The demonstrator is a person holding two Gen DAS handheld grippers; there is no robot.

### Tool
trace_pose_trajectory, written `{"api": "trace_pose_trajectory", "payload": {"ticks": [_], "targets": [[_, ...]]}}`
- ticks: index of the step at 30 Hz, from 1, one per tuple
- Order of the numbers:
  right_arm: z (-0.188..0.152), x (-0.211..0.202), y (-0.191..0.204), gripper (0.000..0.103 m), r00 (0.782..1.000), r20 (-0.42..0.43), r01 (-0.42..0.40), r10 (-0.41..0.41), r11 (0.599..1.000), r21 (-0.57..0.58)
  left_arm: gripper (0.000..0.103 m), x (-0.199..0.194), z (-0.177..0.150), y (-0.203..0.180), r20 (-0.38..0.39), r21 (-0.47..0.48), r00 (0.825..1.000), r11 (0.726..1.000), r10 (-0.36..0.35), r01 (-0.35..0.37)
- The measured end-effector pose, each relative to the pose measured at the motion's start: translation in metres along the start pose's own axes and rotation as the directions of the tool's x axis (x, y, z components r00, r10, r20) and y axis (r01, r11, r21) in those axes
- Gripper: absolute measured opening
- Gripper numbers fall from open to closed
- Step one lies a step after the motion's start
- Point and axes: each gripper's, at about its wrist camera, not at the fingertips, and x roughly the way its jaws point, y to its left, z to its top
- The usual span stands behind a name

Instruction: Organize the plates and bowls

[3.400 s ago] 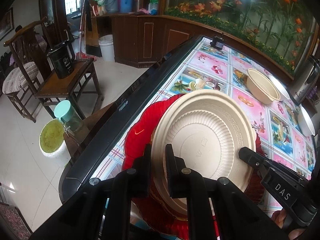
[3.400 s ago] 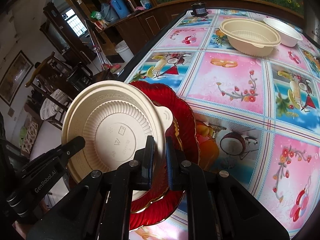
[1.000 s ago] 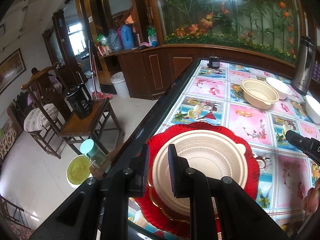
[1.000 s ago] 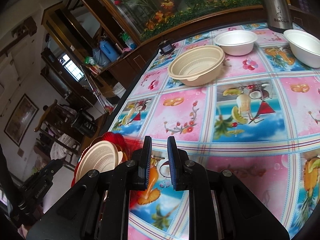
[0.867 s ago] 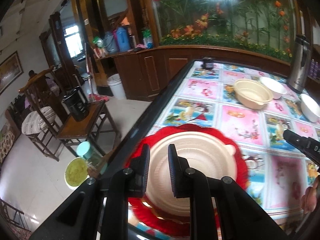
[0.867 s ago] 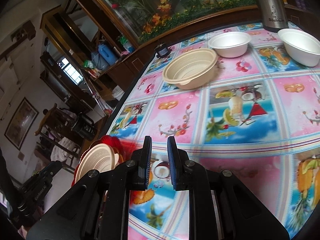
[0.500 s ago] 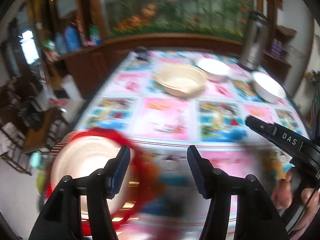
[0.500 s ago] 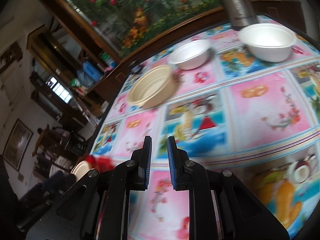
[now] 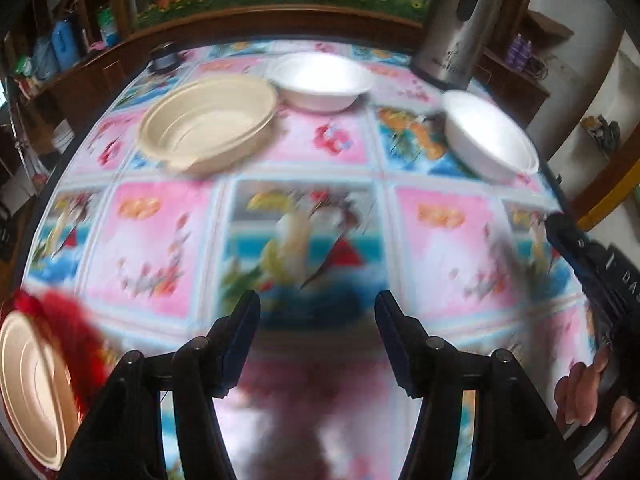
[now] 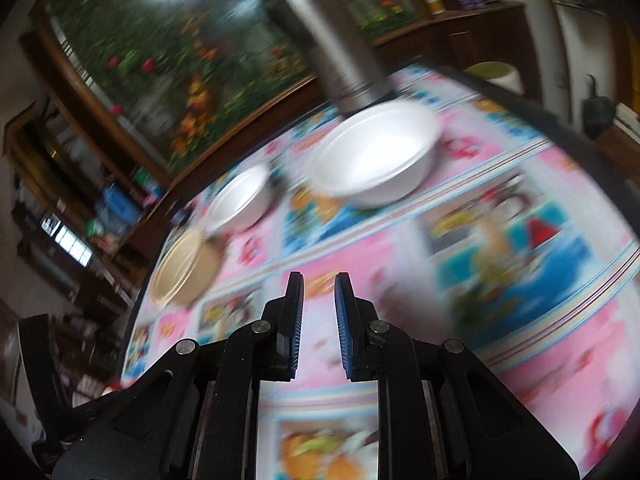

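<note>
While the beige bowl (image 9: 210,120) and two white bowls (image 9: 322,80) (image 9: 490,136) sit loose at the far side of the tabletop (image 9: 160,240), the risk is a rim clip: a fast, blurred approach could shove or tip a light bowl. Left gripper (image 9: 318,332) stands wide and empty, bowls well ahead of it. Right gripper (image 10: 319,320) is narrow, nothing between its pads, nearest white bowl ahead. Stacked beige plate (image 9: 32,392) on red plate (image 9: 68,320) lies off left.
</note>
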Motion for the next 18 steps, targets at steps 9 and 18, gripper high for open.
{"api": "trace_pose_trajectory", "payload": {"ticks": [9, 18], "targets": [[0.09, -0.013, -0.048, 0.024, 0.992, 0.088, 0.083, -0.09, 0.993, 0.087, 0.066, 0.021, 0.087, -0.046, 0.066, -0.02, 0.997, 0.999, 0.044, -0.043], [0.133, 0.053, -0.086, 0.024, 0.994, -0.041, 0.107, -0.099, 0.956, 0.275, 0.068, 0.071, 0.126, -0.046, 0.023, -0.262, 0.997, 0.962, -0.077, 0.08]]}}
